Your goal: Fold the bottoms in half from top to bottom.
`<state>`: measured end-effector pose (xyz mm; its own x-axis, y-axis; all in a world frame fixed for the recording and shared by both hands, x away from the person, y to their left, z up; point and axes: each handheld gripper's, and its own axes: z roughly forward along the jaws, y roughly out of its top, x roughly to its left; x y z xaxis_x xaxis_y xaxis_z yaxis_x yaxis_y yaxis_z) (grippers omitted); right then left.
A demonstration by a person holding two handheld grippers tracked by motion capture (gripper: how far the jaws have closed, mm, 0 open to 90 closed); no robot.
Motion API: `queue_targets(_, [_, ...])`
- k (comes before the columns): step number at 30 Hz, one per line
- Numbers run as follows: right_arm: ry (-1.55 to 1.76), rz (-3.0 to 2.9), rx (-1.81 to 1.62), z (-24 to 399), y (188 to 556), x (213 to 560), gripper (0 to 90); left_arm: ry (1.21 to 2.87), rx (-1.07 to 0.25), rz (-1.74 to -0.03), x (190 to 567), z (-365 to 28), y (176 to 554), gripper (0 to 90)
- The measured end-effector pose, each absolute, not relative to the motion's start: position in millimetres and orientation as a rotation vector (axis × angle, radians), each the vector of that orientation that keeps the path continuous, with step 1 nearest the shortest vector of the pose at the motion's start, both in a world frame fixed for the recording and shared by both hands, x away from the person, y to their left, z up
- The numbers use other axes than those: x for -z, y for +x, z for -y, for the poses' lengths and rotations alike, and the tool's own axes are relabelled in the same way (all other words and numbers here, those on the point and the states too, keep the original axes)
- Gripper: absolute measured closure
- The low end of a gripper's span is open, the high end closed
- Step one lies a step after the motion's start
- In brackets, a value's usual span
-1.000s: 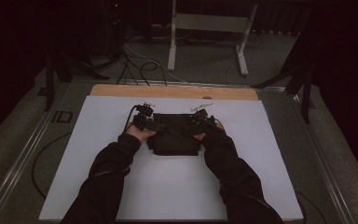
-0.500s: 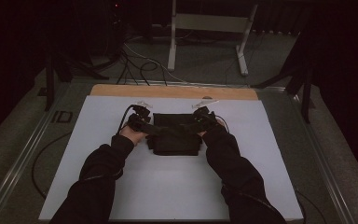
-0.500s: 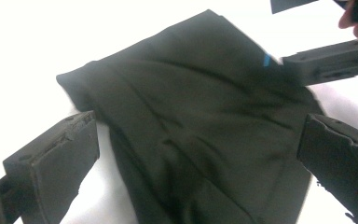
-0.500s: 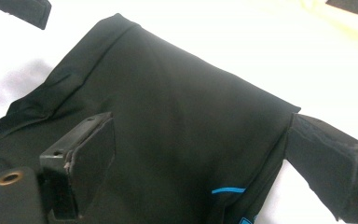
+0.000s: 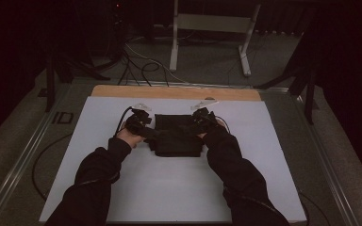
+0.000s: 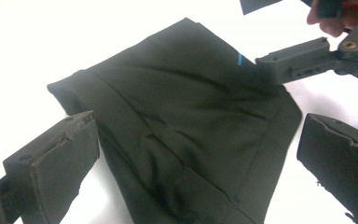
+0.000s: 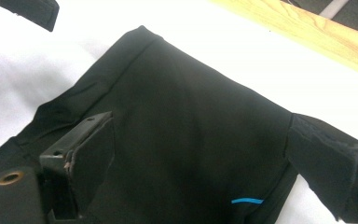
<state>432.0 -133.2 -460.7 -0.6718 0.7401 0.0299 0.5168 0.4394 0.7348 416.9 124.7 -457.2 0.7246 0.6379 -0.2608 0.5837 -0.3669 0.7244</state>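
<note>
While both of my forearms reach in from the near edge, the folded black cloth [image 5: 178, 135] lies flat on the white sheet [image 5: 75, 165] that covers the table [image 5: 169, 92], about midway across and toward the far side. My left gripper [image 5: 143, 127] sits at the cloth's left edge and my right gripper [image 5: 201, 121] at its right edge, so the cloth lies between them.

Seen along my left gripper [image 6: 196, 154], the jaws stand wide apart and have just been opening; the cloth [image 6: 177, 135] lies below and between them, and neither pad presses on it. It is released. Farther off in that view, one jaw of the right gripper [image 6: 303, 58] reaches over the cloth's far corner, near a short blue mark [image 6: 240, 59].

Seen along my right gripper [image 7: 200, 158], the jaws are likewise spread, one over the cloth [image 7: 177, 126] and one at its edge, with nothing pinched. The blue mark [image 7: 247, 201] shows low between them. Beyond the cloth runs the table's bare wooden strip [image 7: 307, 32].
</note>
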Motion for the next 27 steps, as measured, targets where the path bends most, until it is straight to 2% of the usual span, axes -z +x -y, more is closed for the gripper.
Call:
queue_targets(6, [1.071,-2.394,-1.100,134,427,457,9.2,2.026,-0.097,-0.868,451,-128,409,0.0])
queue_targets(17, [1.027,-2.417,-1.130,136,418,450,9.2,2.057,-0.070,-0.749,446,-134,393,0.0])
queue_targets(27, [0.992,-2.406,-1.160,147,402,447,9.3,2.062,-0.067,-0.715,446,-138,375,0.0])
